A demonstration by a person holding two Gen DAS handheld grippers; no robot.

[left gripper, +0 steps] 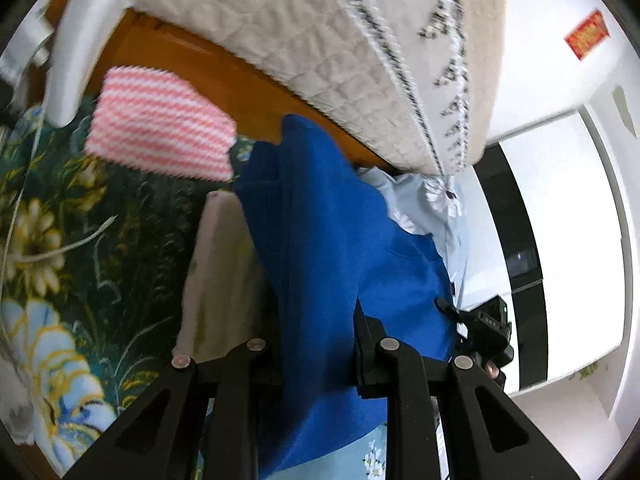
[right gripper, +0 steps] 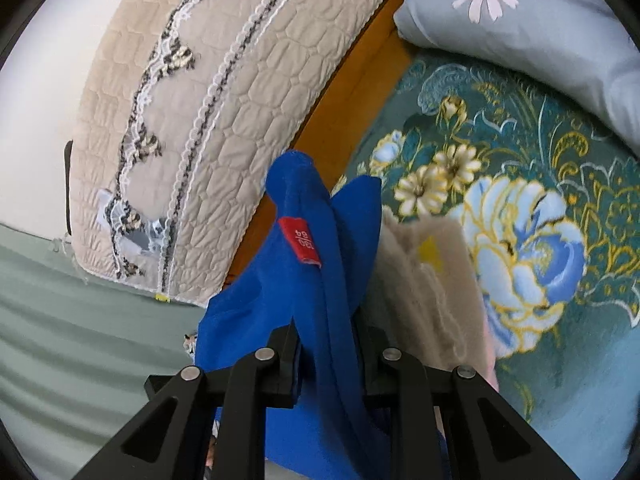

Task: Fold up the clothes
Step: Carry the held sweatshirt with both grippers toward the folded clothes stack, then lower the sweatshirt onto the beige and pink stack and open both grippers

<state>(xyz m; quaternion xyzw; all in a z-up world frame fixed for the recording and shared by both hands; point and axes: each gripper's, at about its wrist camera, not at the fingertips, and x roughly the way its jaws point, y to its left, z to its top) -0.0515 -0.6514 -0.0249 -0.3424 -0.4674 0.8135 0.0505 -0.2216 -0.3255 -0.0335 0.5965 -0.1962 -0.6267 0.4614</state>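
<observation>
While clamped in both tools, blue garment (left gripper: 328,240), its red label (right gripper: 301,240) only right-side.

The garment (left gripper: 328,240) hung between both grippers, above the bedspread (left gripper: 80,240). A folded cloth (left gripper: 220,272) lay left of it in the left wrist view. The mattress (left gripper: 280,40) stood behind.

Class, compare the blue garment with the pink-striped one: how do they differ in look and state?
The blue garment is plain, solid blue; the striped garment is banded pink and white. The blue one hangs bunched, clamped by the left gripper and right gripper; the striped one lies flat and folded on the floral bedspread, untouched. Both are clothing.
</observation>
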